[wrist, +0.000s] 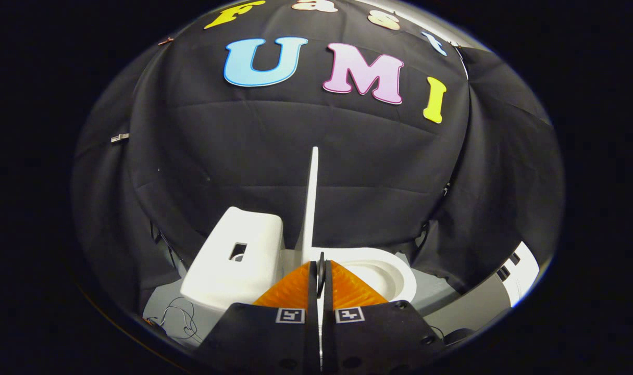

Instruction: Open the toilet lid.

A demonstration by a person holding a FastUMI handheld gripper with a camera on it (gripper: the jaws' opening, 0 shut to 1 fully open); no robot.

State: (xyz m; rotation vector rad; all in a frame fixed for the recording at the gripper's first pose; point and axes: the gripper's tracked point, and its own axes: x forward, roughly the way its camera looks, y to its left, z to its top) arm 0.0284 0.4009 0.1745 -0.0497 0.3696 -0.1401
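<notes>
Between the closed gripper [320, 268] fingers, the toilet lid [311, 203] stands edge-on, upright, pinched at its base.

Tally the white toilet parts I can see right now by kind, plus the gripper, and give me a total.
Tank, white: 1
Lid, white, raised upright, its edge between the fingers: 1
Bowl, white, open, just beyond the fingers: 1
Gripper, fingers closed together on the lid's edge: 1
Total: 4
</notes>
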